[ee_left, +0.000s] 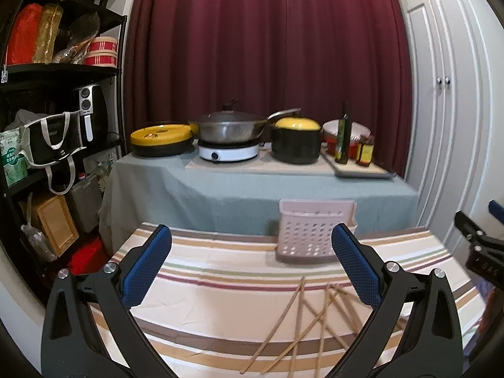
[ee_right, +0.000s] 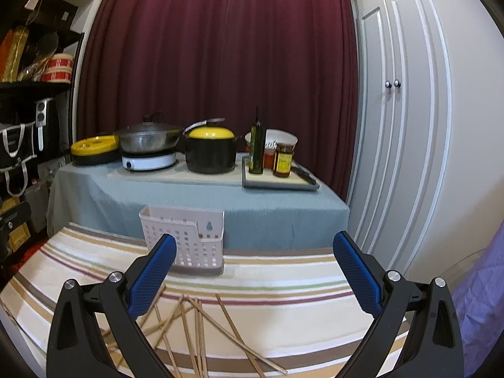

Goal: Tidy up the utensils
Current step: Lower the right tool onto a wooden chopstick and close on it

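Several wooden chopsticks (ee_left: 315, 321) (ee_right: 195, 330) lie crossed in a loose pile on the striped tablecloth (ee_left: 220, 283) (ee_right: 283, 299). Behind them at the cloth's far edge stands a white perforated utensil holder (ee_left: 310, 236) (ee_right: 189, 236), upright and with nothing seen in it. My left gripper (ee_left: 252, 249) hovers open above the cloth, left of the pile, nothing between its blue pads. My right gripper (ee_right: 255, 252) is also open and holds nothing, above and right of the pile. Part of the right gripper's black body (ee_left: 482, 249) shows at the right edge of the left wrist view.
Behind the striped table a second table under a grey-blue cloth (ee_left: 252, 189) carries a yellow-lidded flat pan (ee_left: 162, 140), a wok on a hotplate (ee_left: 228, 138), a black pot (ee_left: 296, 140), bottles (ee_right: 258, 148) and a cutting board. Black shelves (ee_left: 47, 126) stand left, white cupboard doors (ee_right: 403, 126) right.
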Available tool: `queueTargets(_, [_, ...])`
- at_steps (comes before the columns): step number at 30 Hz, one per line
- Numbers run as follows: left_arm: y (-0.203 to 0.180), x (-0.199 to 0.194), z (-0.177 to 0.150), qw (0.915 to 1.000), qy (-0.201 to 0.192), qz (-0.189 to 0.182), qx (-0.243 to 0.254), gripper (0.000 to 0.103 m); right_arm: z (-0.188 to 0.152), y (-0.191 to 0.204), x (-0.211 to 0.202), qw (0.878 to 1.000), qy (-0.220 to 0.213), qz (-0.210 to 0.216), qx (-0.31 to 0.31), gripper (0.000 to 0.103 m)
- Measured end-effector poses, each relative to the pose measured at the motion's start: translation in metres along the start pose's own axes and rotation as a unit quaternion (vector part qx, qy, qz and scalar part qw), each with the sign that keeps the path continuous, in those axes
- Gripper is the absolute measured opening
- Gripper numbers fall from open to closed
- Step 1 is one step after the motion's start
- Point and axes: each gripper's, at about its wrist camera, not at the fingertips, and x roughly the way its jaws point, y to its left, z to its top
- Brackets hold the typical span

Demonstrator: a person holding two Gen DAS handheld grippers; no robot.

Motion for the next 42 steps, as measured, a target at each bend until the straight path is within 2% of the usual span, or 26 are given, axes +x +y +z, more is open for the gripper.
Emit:
queueTargets(4, [0.004, 0.024, -0.024, 0.9997, 0.025, 0.004, 0.009, 0.099, -0.029, -0.004, 0.019, 1.0, 0.028, 0.009, -0.008, 0.097])
queueTargets(9, [0.017, 0.059, -0.067, 0.9971, 0.076, 0.003, 0.008, 0.099, -0.079, -0.013, 0.048, 0.996, 0.08, 0.029, -0.022, 0.097])
queueTargets(13, [0.023, 0.075, -0.097, 0.9945, 0.105, 0.001, 0.01, 0.099, -0.117, -0.028, 0.067, 0.99, 0.133, 0.031, -0.027, 0.097])
queueTargets(17, [0.024, 0.084, -0.121, 0.9919, 0.126, -0.004, 0.012, 0.099, -0.146, -0.04, 0.077, 0.986, 0.161, 0.034, -0.027, 0.094])
queueTargets(18, [0.024, 0.086, -0.124, 0.9915, 0.13, -0.005, 0.011, 0.099, -0.15, -0.041, 0.08, 0.985, 0.166, 0.034, -0.029, 0.089])
queueTargets(19, [0.024, 0.088, -0.127, 0.9911, 0.133, -0.005, 0.01, 0.099, -0.156, -0.043, 0.083, 0.984, 0.174, 0.036, -0.032, 0.073])
queueTargets(21, [0.023, 0.094, -0.133, 0.9898, 0.142, -0.006, 0.009, 0.099, -0.168, -0.048, 0.092, 0.98, 0.196, 0.035, -0.029, 0.053])
queueTargets(26, [0.015, 0.103, -0.141, 0.9876, 0.156, -0.008, 0.013, 0.099, -0.184, -0.059, 0.1, 0.976, 0.21, 0.05, -0.008, 0.052])
queueTargets(31, [0.008, 0.108, -0.145, 0.9864, 0.163, -0.013, 0.018, 0.099, -0.185, -0.055, 0.101, 0.975, 0.209, 0.075, -0.006, 0.028])
queueTargets(37, [0.005, 0.107, -0.149, 0.9853, 0.169, -0.016, 0.02, 0.099, -0.186, -0.051, 0.098, 0.975, 0.206, 0.086, -0.017, 0.021])
queueTargets(42, [0.002, 0.104, -0.153, 0.9848, 0.171, -0.024, 0.023, 0.099, -0.186, -0.048, 0.096, 0.976, 0.198, 0.089, -0.017, 0.019])
